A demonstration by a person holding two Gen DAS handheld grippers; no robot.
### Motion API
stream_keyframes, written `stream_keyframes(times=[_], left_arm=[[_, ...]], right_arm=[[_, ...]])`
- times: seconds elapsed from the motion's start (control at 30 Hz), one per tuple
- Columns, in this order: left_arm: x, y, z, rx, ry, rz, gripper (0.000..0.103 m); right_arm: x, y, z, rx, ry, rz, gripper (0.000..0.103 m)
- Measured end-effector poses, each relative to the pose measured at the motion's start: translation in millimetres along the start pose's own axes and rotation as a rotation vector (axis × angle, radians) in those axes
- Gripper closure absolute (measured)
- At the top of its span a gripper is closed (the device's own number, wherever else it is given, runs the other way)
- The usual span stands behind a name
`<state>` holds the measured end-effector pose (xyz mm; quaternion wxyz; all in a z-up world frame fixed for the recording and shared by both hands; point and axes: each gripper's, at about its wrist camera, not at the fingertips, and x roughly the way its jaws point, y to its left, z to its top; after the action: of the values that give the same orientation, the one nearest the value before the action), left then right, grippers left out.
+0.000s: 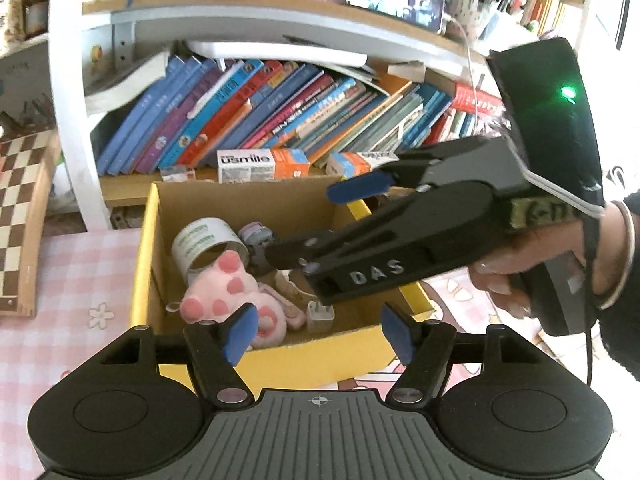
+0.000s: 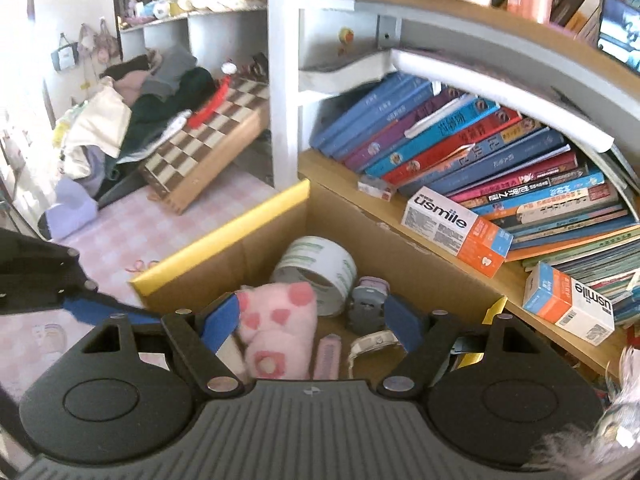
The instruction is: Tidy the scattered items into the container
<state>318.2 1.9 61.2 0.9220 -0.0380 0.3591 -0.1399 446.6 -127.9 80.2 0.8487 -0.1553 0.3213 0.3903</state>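
The left gripper (image 1: 320,334) and right gripper (image 2: 310,322) are seen with jaws released and nothing grasped above the yellow-rimmed cardboard box (image 1: 280,356) on the desk (image 1: 80,280), where a pink plush toy (image 1: 224,300), tape roll (image 1: 208,246) and charger (image 1: 320,316) lie, bookshelf (image 1: 260,120) beyond.

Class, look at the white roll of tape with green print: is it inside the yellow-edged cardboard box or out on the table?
Inside. The white roll of tape lies on the box floor beside the pink plush toy.
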Motion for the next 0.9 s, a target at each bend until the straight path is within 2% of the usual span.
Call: stream_keyframes(times=[0.17,0.33,0.63,0.9], left_arm=[[-22,-3,-12,0.005,-0.034,0.006,0.032],[-46,-4,-30,0.003,-0.065,0.018,0.024],[-104,-10,-77,0.026,-0.169,0.113,0.021],[-141,-15,-127,0.000,-0.199,0.179,0.017]], right_arm=[[-26,19,-12,0.016,-0.021,-0.042,0.024],[-54,40,-31,0.051,-0.050,-0.093,0.024],[-104,86,-74,0.194,-0.132,-0.216,0.023],[-135,143,-117,0.240,-0.154,-0.291,0.022]])
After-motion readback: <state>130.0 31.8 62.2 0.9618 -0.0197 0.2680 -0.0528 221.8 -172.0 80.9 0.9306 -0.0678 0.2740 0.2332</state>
